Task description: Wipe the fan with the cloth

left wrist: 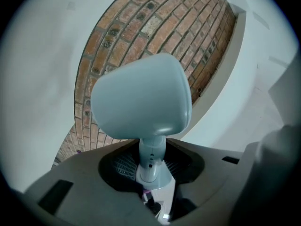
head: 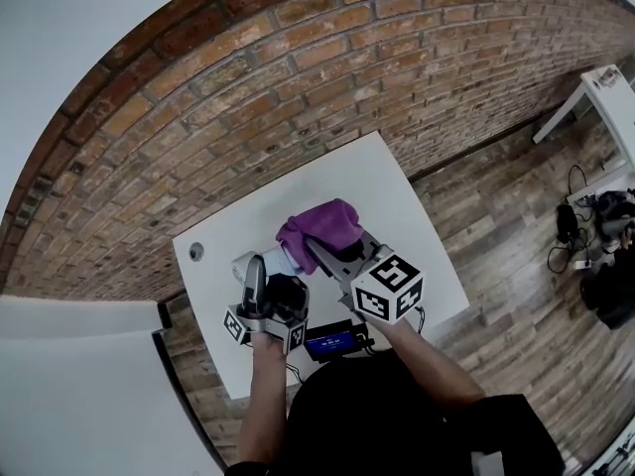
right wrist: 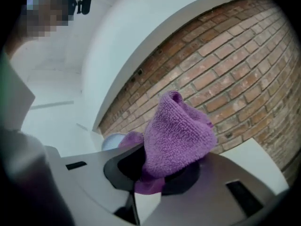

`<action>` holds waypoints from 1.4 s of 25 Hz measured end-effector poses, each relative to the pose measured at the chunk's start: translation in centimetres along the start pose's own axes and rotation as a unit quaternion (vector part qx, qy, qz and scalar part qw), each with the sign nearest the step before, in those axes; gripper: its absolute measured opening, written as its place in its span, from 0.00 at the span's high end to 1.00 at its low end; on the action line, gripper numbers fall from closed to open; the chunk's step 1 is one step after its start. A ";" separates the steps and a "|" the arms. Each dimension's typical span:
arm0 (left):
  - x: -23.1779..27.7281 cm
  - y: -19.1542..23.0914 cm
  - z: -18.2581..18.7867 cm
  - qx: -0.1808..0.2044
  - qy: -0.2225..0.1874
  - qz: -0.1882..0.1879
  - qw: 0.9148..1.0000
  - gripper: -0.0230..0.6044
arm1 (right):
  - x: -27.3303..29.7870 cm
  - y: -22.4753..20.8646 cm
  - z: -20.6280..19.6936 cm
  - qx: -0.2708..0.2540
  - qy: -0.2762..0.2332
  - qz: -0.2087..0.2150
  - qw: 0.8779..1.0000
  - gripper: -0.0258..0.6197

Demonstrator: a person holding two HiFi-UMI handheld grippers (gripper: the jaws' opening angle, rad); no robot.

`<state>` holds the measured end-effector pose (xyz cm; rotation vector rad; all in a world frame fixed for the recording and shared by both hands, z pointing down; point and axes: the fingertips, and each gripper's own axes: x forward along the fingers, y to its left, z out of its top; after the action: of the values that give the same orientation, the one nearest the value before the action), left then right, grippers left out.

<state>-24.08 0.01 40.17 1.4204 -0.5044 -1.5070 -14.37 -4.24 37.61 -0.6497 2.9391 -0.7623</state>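
Observation:
A small pale grey-blue fan is lifted above the white table. My left gripper is shut on its stem. In the left gripper view the stem stands between the jaws, the rounded fan head above them, and the left gripper points upward. My right gripper is shut on a bunched purple cloth, which lies against the fan's right side. The right gripper view shows the cloth bulging out of the right gripper, a bit of the fan just behind it.
A brick wall runs behind the table. A black device with a blue screen sits at the table's near edge, a small round hole at its left corner. Cables and gear lie on the wooden floor at right. A white table stands far right.

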 end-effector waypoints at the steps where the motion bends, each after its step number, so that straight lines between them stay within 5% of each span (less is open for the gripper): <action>1: 0.0 0.0 0.0 0.001 0.001 0.000 1.000 0.71 | -0.4 -1.2 -0.4 0.004 0.007 -0.021 1.000 0.86; 5: 0.1 0.0 0.0 -0.001 0.001 -0.001 1.000 0.71 | -2.0 -2.7 0.9 0.021 -0.012 -0.049 0.998 0.86; 10: 0.3 0.5 -0.7 -0.002 0.007 0.007 1.000 0.71 | -3.2 3.3 6.2 -0.025 -0.090 0.028 0.995 0.86; 15: 0.5 0.5 -1.2 -0.018 -0.005 -0.001 1.000 0.71 | -1.2 6.6 3.6 -0.043 -0.057 0.081 0.994 0.86; 26: -0.1 -0.7 0.0 0.014 -0.005 0.000 1.000 0.71 | -3.0 -4.4 -1.2 0.024 0.004 -0.071 0.997 0.87; 31: 0.0 0.3 -0.5 0.020 0.006 0.014 1.000 0.71 | -3.4 2.2 3.7 0.010 -0.063 0.042 0.997 0.86; 35: 0.3 1.0 -1.5 0.018 0.012 0.022 1.000 0.71 | -2.1 5.9 3.4 0.012 -0.052 0.104 0.993 0.86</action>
<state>-22.30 -0.24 40.50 1.4450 -0.5468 -1.4505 -14.30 -0.30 31.69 -0.3616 2.8391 -0.7184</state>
